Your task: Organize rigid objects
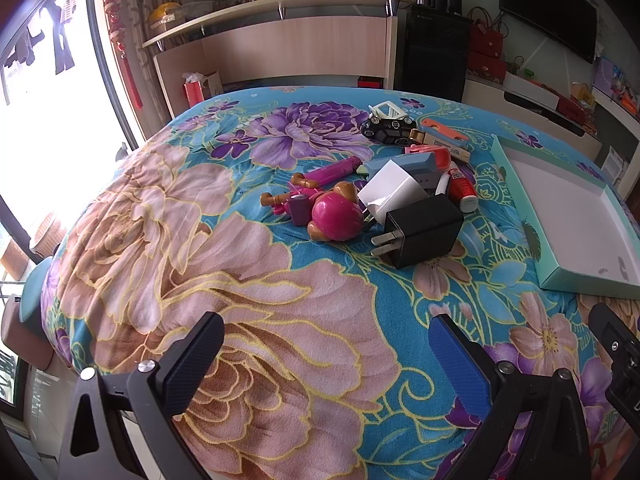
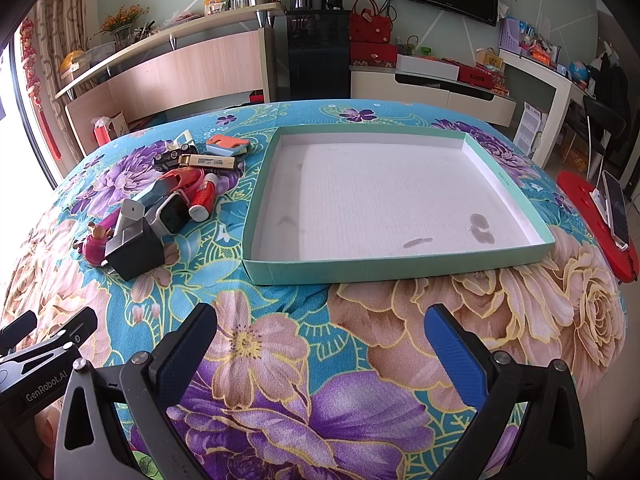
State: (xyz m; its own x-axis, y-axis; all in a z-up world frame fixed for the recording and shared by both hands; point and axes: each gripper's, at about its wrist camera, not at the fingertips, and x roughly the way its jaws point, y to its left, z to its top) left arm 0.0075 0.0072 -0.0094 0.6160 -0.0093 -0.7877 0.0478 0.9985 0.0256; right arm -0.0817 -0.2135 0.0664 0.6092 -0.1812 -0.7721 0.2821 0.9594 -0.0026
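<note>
Teal cardboard walls and a stained white floor make up the shallow tray (image 2: 400,268), which lies flat on the flowered bedspread (image 2: 280,340). Just left of the tray sits a heap of small things: a black charger (image 1: 420,232), a white charger (image 1: 390,192), a pink toy figure (image 1: 332,216), a red glue bottle (image 1: 462,190) and a toy car (image 1: 390,124). The left gripper (image 1: 324,356) hovers low, nearer than the heap, fingers wide and holding nothing. The right gripper (image 2: 322,344) hovers before the tray's near wall, fingers likewise wide.
</note>
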